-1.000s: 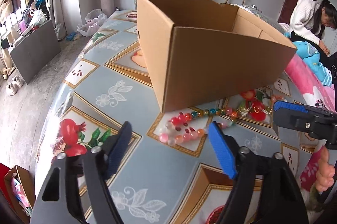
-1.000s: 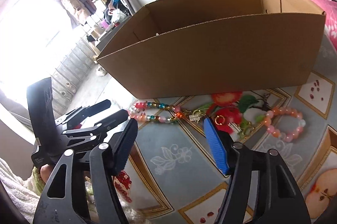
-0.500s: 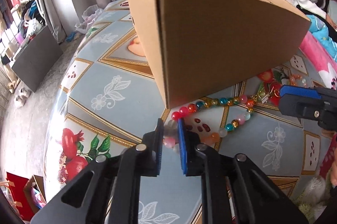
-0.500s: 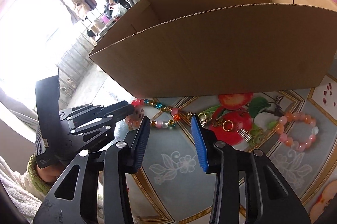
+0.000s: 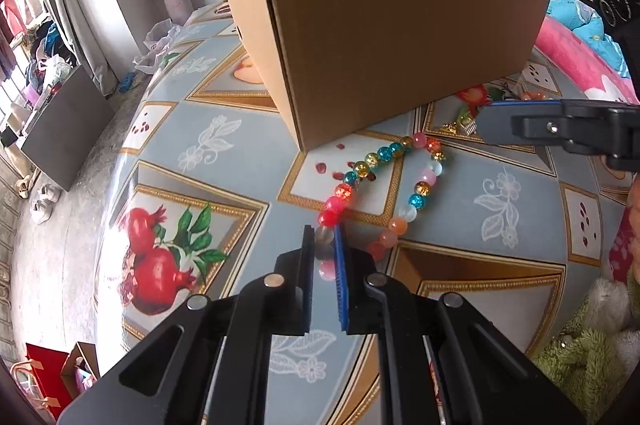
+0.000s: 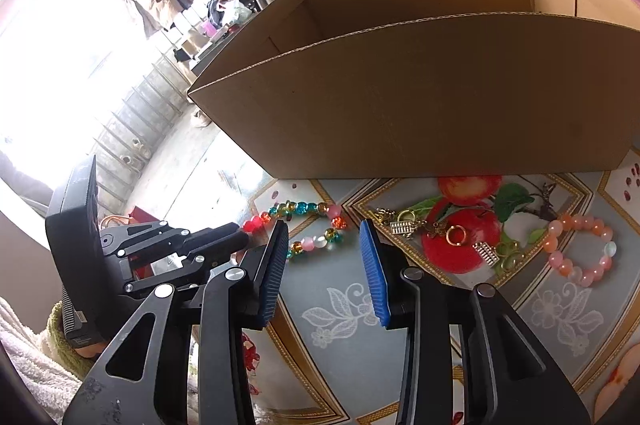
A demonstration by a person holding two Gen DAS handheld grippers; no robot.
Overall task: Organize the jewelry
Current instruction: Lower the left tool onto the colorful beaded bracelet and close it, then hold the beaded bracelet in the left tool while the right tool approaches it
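The near end of the multicoloured bead bracelet (image 5: 394,185) is clamped in the left tongs (image 5: 324,257); the rest is draped on the bench (image 5: 200,145) beside the cardboard box (image 5: 400,57). The right tongs (image 6: 324,257) are held parted above the bench.

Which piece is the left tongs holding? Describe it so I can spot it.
Find the cardboard box; at its near corner lies the multicolored bead bracelet, pinched by the left tongs. Unlike the pink-orange bracelet, it includes teal and gold beads.
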